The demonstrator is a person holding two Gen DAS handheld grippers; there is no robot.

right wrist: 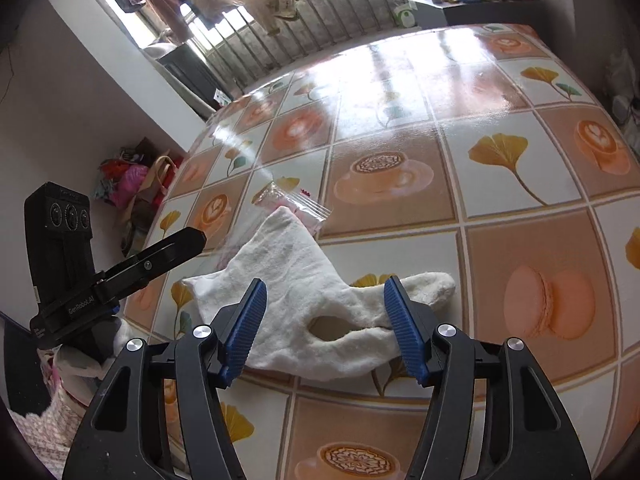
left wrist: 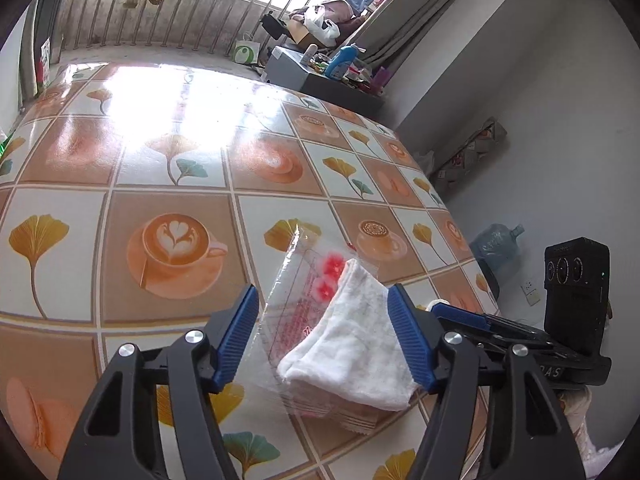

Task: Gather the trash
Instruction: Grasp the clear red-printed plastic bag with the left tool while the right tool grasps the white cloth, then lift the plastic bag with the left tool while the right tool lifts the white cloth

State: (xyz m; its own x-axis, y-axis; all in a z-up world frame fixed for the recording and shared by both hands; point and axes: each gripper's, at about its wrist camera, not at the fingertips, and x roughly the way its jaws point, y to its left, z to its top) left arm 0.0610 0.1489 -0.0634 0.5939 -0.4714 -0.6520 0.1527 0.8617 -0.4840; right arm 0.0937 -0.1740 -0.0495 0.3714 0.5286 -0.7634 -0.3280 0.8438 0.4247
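Left gripper [left wrist: 324,336]: jaws part open, holding nothing, straddling cloth [left wrist: 356,344] and clear bag [left wrist: 296,300] | right gripper [right wrist: 324,328]: part open, holding nothing, over the cloth's near edge | cloth's long axis runs across your right jaws, on the table [right wrist: 520,184] | bag mostly under the cloth; pad contact unclear.

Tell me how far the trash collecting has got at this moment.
Nothing looks collected yet: the white cloth and clear plastic bag still lie on the table. Both the left gripper and right gripper straddle them, jaws open. Grasping and removal remain.
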